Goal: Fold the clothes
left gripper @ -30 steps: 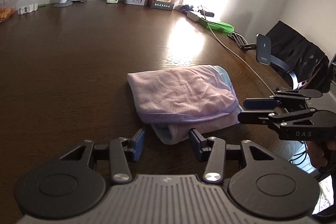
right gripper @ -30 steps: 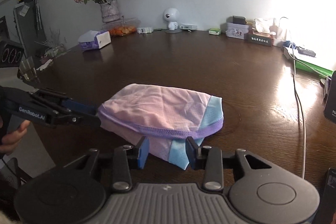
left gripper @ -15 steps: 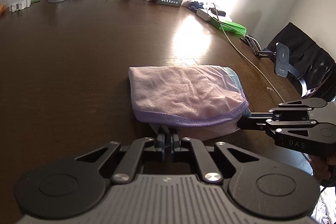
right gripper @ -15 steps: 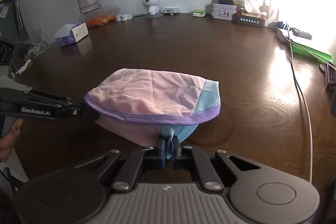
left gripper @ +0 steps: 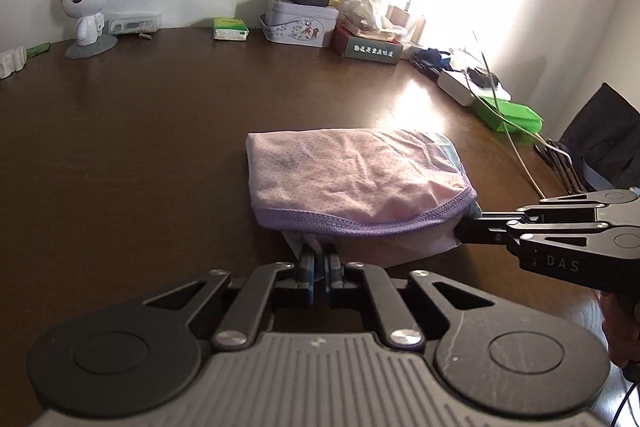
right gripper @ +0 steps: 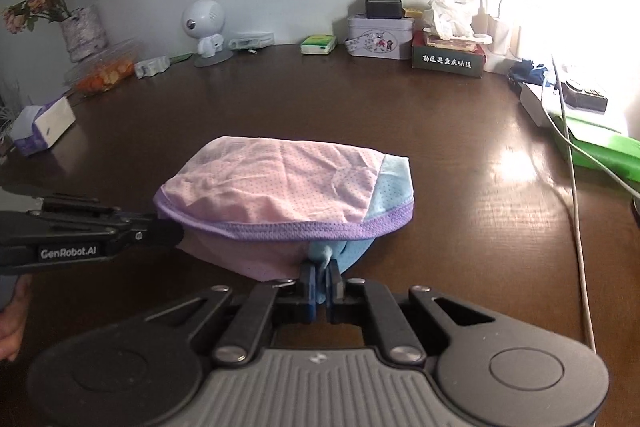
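Pink mesh garment [left gripper: 352, 175] with purple waistband and a light-blue panel lies folded on the dark wooden surface [left gripper: 120, 147], near its front edge. Left gripper [left gripper: 319, 263]: jaws fully closed, pinching the lower layer of cloth just under the waistband at the garment's left end. Right gripper [right gripper: 319, 269]: jaws likewise closed, clamped on a bunched bit of the blue fabric under the waistband at the right end. Each gripper shows in the other's view, reaching in from the side to the garment's edge. Along the far wall: white robot-shaped figure [left gripper: 88, 11], floral tin [left gripper: 300, 23], tissue box [right gripper: 448, 57], vase of dried roses [right gripper: 82, 31]. White cable [right gripper: 572, 167] runs over the surface's right side.
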Motion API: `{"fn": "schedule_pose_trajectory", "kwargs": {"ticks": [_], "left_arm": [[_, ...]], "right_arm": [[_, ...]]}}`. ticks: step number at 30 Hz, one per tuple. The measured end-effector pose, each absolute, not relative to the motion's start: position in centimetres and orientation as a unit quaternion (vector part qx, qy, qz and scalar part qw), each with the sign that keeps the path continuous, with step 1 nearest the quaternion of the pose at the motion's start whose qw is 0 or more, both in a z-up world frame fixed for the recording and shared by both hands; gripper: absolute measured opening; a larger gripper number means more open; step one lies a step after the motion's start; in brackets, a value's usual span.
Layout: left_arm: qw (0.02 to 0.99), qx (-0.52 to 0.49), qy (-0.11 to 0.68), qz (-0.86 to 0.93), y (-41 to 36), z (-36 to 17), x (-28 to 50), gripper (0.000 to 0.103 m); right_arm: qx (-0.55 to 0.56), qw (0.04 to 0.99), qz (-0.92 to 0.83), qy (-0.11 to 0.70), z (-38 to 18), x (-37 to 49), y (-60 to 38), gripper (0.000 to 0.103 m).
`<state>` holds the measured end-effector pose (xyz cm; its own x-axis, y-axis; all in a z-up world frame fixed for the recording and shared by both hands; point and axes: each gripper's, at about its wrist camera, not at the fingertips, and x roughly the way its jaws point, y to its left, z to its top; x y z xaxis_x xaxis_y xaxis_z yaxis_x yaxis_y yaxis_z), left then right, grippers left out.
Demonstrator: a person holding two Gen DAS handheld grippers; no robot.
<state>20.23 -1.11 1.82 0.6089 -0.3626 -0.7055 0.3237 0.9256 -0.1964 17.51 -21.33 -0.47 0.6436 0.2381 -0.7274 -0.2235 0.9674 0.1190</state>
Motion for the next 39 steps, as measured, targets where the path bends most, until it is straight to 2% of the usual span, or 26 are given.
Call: {"fn": "schedule_pose_trajectory", "kwargs": {"ticks": [10, 19, 24, 26, 29, 30, 32, 34, 35, 36, 37, 39], "left_arm": [[0.912, -0.009, 0.379, -0.158, -3.2, 1.2, 32.4, 0.004], [0.924, -0.011, 0.36, -0.127, -2.5, 0.5, 39.1, 0.004], [0.929, -0.025, 0.357, -0.097, -2.3, 0.7, 38.8, 0.006], [0.931, -0.023, 0.353, -0.094, -2.1, 1.8, 36.9, 0.007], [0.932, -0.03, 0.348, -0.094, -1.7, 4.6, 32.8, 0.009], [0.932, -0.036, 0.344, -0.108, -1.5, 5.6, 30.7, 0.01], [0.929, -0.037, 0.343, -0.133, -1.4, 7.0, 25.8, 0.029], [0.925, -0.028, 0.345, -0.156, -1.3, 7.5, 20.0, 0.044], [0.923, -0.023, 0.348, -0.162, -1.4, 7.4, 16.9, 0.044], [0.92, -0.017, 0.353, -0.168, -1.5, 7.1, 13.9, 0.047], [0.918, -0.014, 0.359, -0.171, -1.6, 6.6, 10.5, 0.053], [0.915, -0.016, 0.366, -0.166, -1.1, 5.2, 4.7, 0.062]], "right_arm": [[0.022, 0.921, 0.111, 0.372, -1.5, 31.5, -21.8, 0.004], [0.033, 0.926, 0.097, 0.364, -2.3, 39.0, -21.6, 0.004], [0.041, 0.926, 0.097, 0.363, -2.1, 39.3, -21.7, 0.005], [0.047, 0.931, 0.091, 0.351, -0.8, 37.6, -22.1, 0.01], [0.052, 0.942, 0.089, 0.321, 2.0, 33.2, -22.5, 0.011], [0.051, 0.944, 0.083, 0.314, 2.9, 31.4, -22.6, 0.012], [0.053, 0.949, 0.067, 0.304, 4.6, 27.4, -22.6, 0.017], [0.062, 0.949, 0.057, 0.303, 5.7, 22.5, -22.5, 0.032], [0.066, 0.949, 0.057, 0.304, 6.1, 19.7, -22.5, 0.042], [0.066, 0.949, 0.06, 0.303, 6.2, 16.9, -22.3, 0.047], [0.062, 0.948, 0.064, 0.304, 6.1, 14.0, -22.0, 0.048], [0.044, 0.944, 0.07, 0.319, 5.1, 8.9, -21.1, 0.059]]}}
